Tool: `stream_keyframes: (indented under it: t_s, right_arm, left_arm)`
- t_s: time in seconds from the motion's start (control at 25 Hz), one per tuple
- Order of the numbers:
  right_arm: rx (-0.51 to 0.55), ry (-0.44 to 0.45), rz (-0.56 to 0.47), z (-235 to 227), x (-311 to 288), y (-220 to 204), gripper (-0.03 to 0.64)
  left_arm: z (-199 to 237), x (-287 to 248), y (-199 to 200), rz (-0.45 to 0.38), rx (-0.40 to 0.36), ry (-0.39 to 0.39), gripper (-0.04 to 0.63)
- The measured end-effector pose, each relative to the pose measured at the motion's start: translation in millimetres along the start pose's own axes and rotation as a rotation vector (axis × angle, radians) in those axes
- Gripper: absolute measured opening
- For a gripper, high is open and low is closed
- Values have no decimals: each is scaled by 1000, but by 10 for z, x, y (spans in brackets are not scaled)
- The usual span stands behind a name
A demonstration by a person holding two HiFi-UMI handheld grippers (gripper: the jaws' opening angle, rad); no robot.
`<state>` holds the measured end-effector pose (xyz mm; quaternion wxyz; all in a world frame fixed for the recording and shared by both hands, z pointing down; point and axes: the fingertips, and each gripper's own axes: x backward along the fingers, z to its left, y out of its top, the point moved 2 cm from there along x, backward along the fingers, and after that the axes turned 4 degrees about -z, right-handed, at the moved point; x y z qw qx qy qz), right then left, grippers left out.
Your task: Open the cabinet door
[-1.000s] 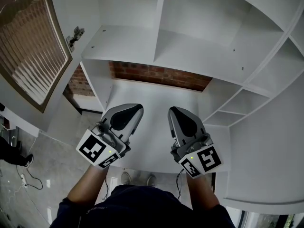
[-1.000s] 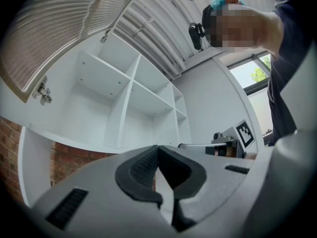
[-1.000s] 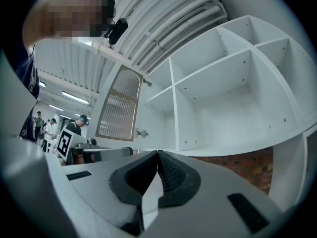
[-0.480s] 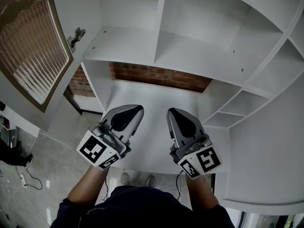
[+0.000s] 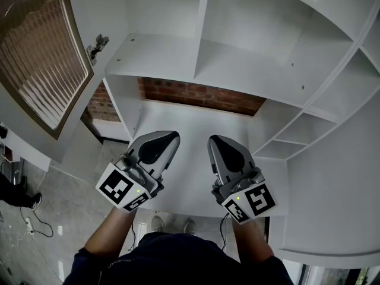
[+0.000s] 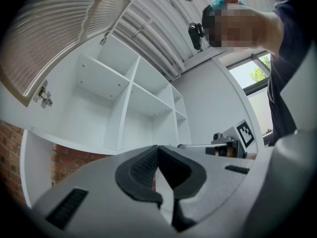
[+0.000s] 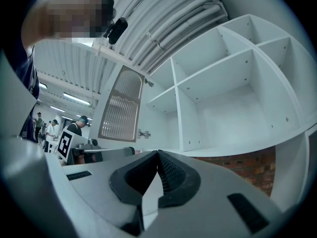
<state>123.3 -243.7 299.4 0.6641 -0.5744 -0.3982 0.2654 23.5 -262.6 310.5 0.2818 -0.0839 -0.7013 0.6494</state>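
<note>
The cabinet door, with a brown frame and ribbed glass, stands swung wide open at the upper left; it also shows in the left gripper view and the right gripper view. Its metal hinge sits on the white cabinet side. The open white shelves are bare inside. My left gripper and right gripper hover side by side over the white counter, below the shelves and apart from the door. Both are shut with nothing between the jaws.
A red brick wall shows behind the counter, under the shelf unit. More white compartments run down the right side. Grey floor with a cable lies at the lower left. People stand in the far background.
The open door has drifted slightly further right in the head view. Both grippers hold nearly the same place.
</note>
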Motion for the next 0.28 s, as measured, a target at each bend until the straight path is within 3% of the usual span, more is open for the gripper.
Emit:
stream_keyframes:
  t_s: [0.28]
  right_arm:
    - [1, 0, 2, 38, -10, 6, 26]
  left_arm:
    - [6, 36, 15, 0, 0, 1, 8]
